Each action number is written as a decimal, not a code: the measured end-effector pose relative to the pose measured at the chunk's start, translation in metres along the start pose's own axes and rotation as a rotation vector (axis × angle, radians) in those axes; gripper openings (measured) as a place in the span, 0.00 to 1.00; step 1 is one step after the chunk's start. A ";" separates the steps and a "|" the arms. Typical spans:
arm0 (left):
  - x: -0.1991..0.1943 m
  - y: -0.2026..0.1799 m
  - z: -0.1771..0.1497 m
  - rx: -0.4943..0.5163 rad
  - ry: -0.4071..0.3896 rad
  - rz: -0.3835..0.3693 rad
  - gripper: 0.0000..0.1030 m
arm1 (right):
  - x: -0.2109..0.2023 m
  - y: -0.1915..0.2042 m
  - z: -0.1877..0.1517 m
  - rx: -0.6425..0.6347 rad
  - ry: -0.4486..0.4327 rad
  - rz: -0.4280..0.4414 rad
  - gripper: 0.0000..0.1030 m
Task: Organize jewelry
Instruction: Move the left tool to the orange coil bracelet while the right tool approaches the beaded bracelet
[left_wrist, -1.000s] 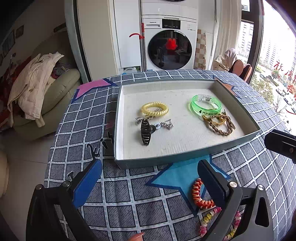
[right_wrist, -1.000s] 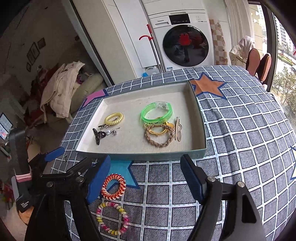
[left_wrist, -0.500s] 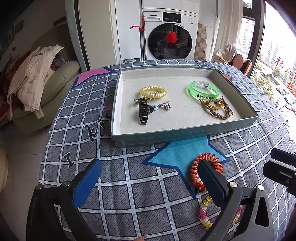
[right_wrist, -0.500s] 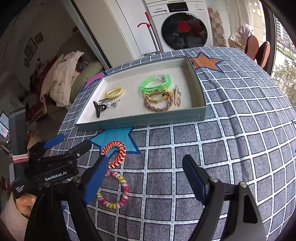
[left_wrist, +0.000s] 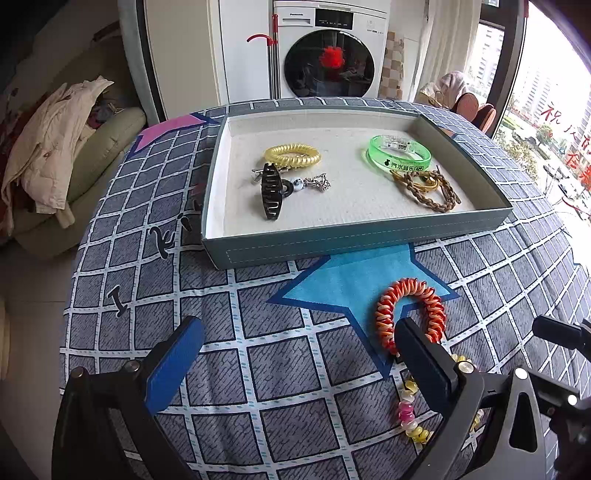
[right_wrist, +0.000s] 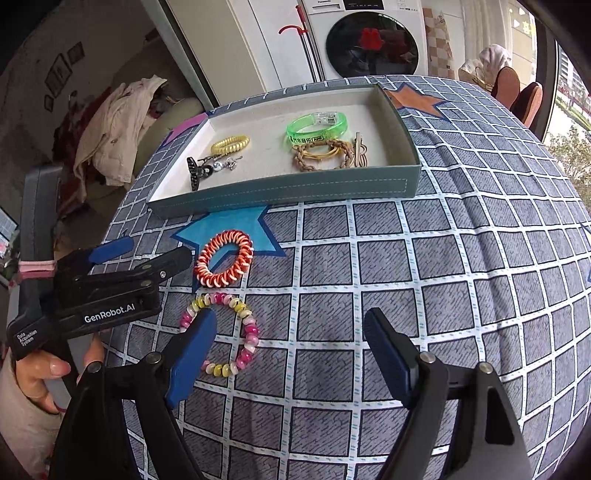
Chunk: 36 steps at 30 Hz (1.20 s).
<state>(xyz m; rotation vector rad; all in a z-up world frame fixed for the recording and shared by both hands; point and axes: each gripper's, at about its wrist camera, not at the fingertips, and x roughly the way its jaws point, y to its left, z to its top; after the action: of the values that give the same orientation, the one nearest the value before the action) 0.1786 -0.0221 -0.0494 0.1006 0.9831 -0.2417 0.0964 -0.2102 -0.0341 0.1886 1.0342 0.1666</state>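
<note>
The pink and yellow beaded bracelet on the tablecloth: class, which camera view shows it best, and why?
The right wrist view. There the beaded bracelet lies almost whole, with only its left edge behind a fingertip of the right gripper. In the left wrist view, the left gripper hides most of it, leaving a few beads showing.

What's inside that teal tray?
In the tray: yellow coil tie, black claw clip, silver chain, green bangle, braided bracelet. Bits beneath them stay hidden.

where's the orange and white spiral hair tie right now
The orange and white spiral hair tie lies on the tablecloth, outside the tray, partly on the blue star and just beyond the beaded bracelet.
</note>
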 end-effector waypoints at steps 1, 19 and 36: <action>0.001 -0.001 0.000 0.001 0.002 0.001 1.00 | 0.002 0.002 -0.001 -0.009 0.005 -0.003 0.82; 0.025 -0.016 0.006 0.017 0.046 0.017 1.00 | 0.016 0.034 -0.015 -0.148 0.018 -0.084 0.66; 0.022 -0.028 0.004 0.043 0.037 0.001 1.00 | 0.021 0.046 -0.025 -0.261 -0.003 -0.152 0.54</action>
<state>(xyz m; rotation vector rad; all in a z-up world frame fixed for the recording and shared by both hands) 0.1868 -0.0536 -0.0647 0.1451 1.0150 -0.2608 0.0832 -0.1584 -0.0536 -0.1267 1.0092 0.1616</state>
